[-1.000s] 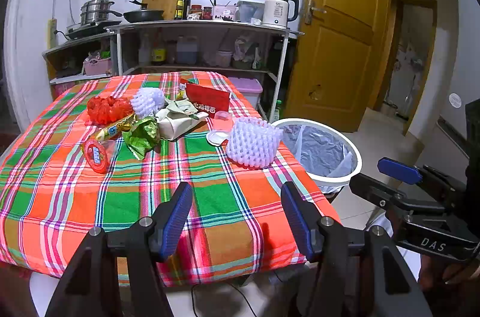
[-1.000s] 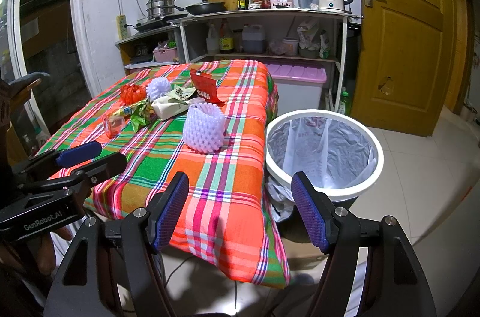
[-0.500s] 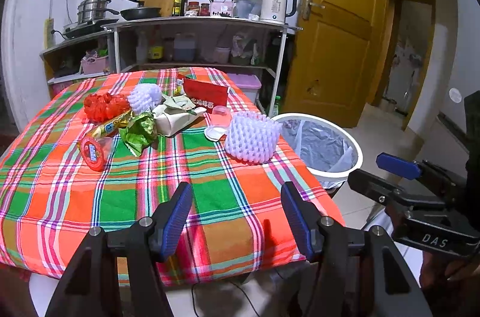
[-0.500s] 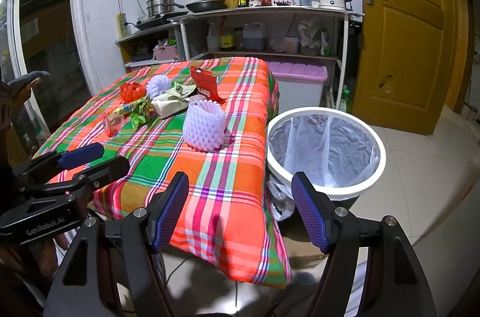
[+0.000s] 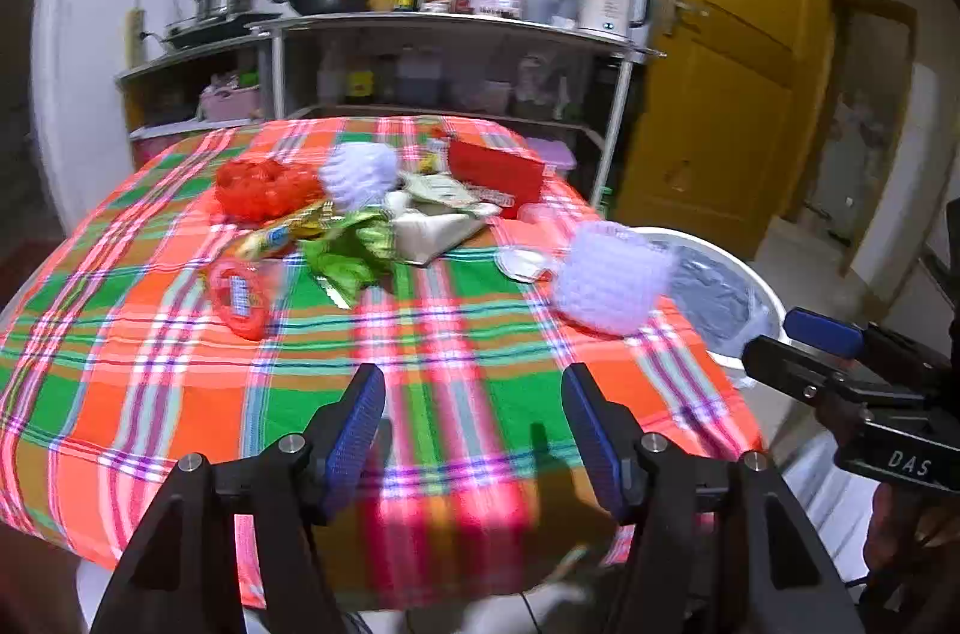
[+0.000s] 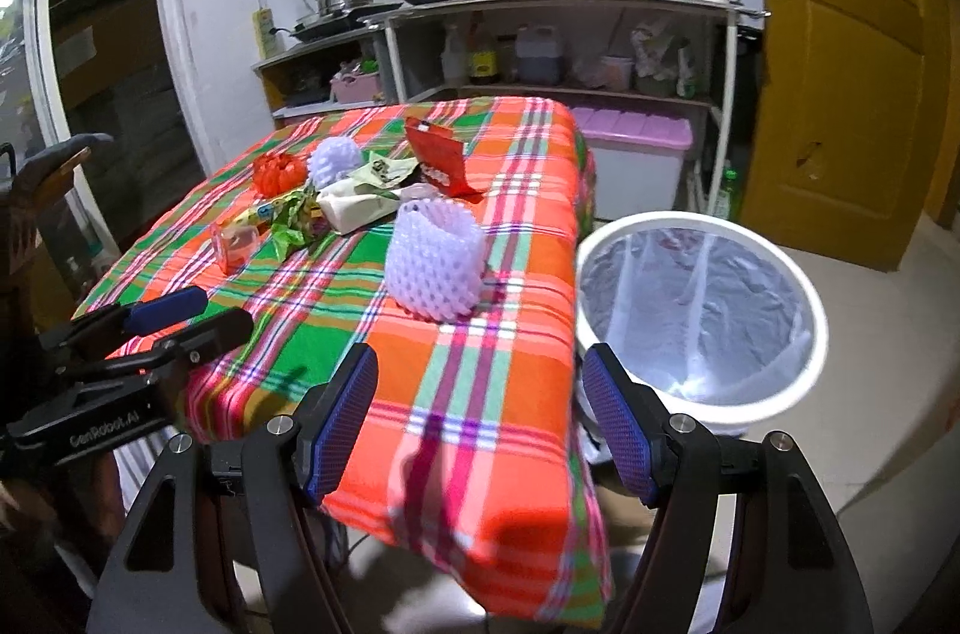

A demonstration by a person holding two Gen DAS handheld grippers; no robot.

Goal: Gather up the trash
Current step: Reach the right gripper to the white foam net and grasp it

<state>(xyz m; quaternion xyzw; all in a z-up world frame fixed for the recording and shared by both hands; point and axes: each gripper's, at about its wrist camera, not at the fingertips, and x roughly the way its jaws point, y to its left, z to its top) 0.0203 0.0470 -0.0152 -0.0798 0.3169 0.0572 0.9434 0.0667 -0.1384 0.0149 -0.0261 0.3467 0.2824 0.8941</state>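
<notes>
Left wrist view: the left tongs (image 5: 474, 430) stand apart and empty over the near edge of the plaid-clothed bench (image 5: 180, 394), with the white foam fruit net (image 5: 612, 283) ahead and to the right beside the lined trash bin (image 5: 762, 298).

Right wrist view: the right tongs (image 6: 480, 418) also stand apart and empty, and the net (image 6: 435, 268), a soft upright mesh sleeve, lies straight ahead; judged nearer the right hand.

Left claw (image 5: 474, 433), right claw (image 6: 480, 421): black frames, blue textured pads, silver screws, white lettering.
</notes>
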